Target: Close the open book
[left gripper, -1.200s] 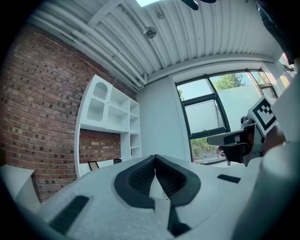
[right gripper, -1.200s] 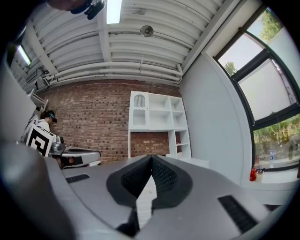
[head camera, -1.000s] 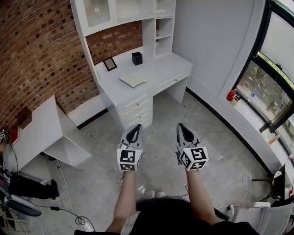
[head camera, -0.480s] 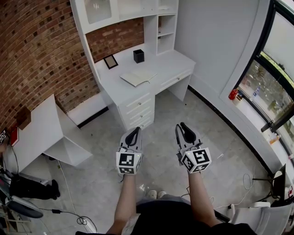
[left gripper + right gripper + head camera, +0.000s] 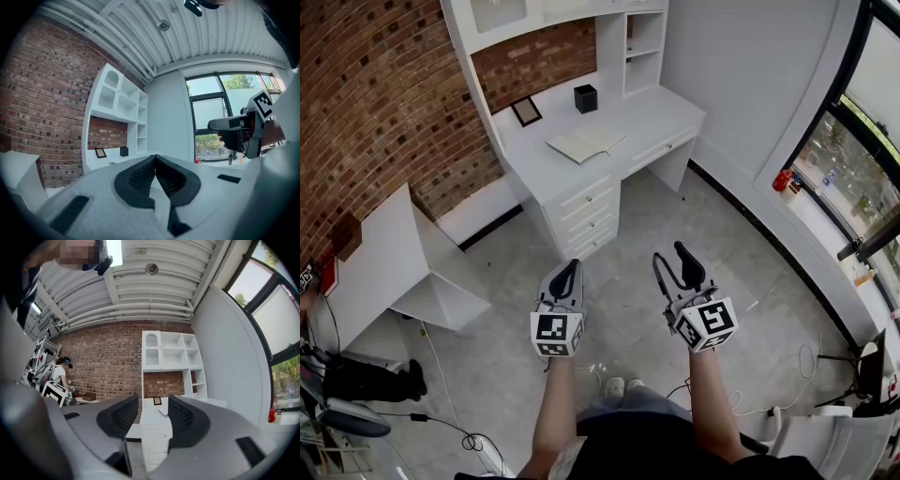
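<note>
Open book [image 5: 586, 143] noted near front edge of white desk [image 5: 666, 117]. Left gripper [image 5: 568, 270] jaws pressed together, empty. Right gripper [image 5: 669, 257] jaws just opened wide, nothing between. Both held well apart from desk.

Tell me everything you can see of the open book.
The open book lies flat on the white desk, pale cream pages facing up, spread either side of a centre fold, near the front edge above the drawers. Only the desk touches it. Any print is too small to read.
</note>
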Motion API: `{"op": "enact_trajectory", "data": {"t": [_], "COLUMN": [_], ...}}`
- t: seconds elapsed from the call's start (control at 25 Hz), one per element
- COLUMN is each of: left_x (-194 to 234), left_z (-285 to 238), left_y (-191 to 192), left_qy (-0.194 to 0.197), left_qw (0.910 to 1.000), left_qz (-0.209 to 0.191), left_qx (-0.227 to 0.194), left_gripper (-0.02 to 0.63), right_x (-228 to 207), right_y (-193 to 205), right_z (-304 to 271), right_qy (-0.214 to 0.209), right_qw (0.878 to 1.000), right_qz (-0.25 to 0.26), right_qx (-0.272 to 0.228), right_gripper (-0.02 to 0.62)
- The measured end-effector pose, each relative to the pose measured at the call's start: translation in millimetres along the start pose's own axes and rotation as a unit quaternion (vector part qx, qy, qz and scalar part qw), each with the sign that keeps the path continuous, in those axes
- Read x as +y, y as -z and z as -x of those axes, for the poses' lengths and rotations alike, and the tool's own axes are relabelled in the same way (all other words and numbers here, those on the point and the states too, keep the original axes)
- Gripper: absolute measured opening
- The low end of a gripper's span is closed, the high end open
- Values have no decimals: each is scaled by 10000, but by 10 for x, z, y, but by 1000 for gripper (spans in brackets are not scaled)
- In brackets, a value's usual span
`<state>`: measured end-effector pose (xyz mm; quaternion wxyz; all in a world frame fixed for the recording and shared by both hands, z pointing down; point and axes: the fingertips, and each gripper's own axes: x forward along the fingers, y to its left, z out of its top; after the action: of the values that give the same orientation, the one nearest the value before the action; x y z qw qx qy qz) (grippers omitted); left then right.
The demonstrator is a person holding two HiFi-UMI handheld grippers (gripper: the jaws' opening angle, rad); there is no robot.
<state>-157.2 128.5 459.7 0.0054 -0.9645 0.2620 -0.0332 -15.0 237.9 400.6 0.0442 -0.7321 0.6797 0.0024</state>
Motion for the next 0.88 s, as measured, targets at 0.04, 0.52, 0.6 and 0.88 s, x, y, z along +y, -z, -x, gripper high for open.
{"op": "enact_trajectory", "data": {"t": [0.04, 0.52, 0.6, 0.88], "left_x": [17, 231, 266, 487], "left_z": [-3, -145, -223, -681], "left_y": [13, -265, -279, -287], "left_qy": [-4, -42, -67, -194], "left_qw": [10000, 9994, 9993, 9988], "left_qz": [2, -214, -218, -341], "left_qx": [14, -273, -287, -290], "left_gripper": [9, 9, 9, 9], "right_x": [-4, -114, -176, -510], "right_y": [3, -89, -105, -65], "right_z": [-7, -134, -213, -724], "right_qy": [5, 98, 86, -50], "right_qw": [10000, 9998, 9998, 9997], "right_qz": [-16, 78, 97, 29], "right_qx": [-7, -166, -174, -247], "right_gripper": [178, 179, 179, 179]}}
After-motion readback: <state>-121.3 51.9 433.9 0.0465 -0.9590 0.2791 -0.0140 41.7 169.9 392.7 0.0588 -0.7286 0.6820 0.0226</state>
